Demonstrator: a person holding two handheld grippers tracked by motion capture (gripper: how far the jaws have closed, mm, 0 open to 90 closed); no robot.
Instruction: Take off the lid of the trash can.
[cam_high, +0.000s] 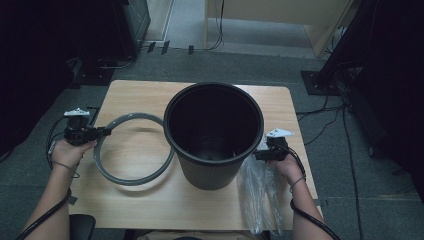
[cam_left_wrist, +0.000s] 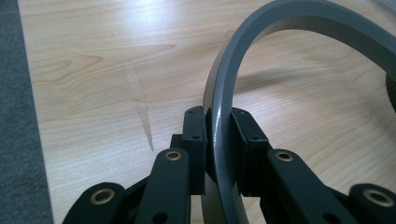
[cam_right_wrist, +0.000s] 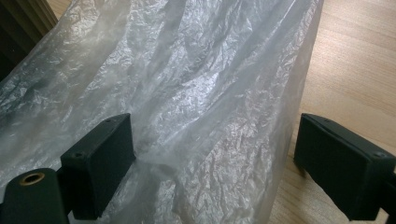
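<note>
Grey ring (cam_left_wrist: 219, 116) sits clamped edgewise between the left jaws.

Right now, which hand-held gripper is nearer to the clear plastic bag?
Right. The right hand-held gripper stands open with the clear plastic bag between its jaws, beside the black bin. The left hand-held gripper is across the table, shut on the grey ring.

black bin (cam_high: 214, 135) blocks table (cam_high: 135, 210) centre, open front-left corner
</note>
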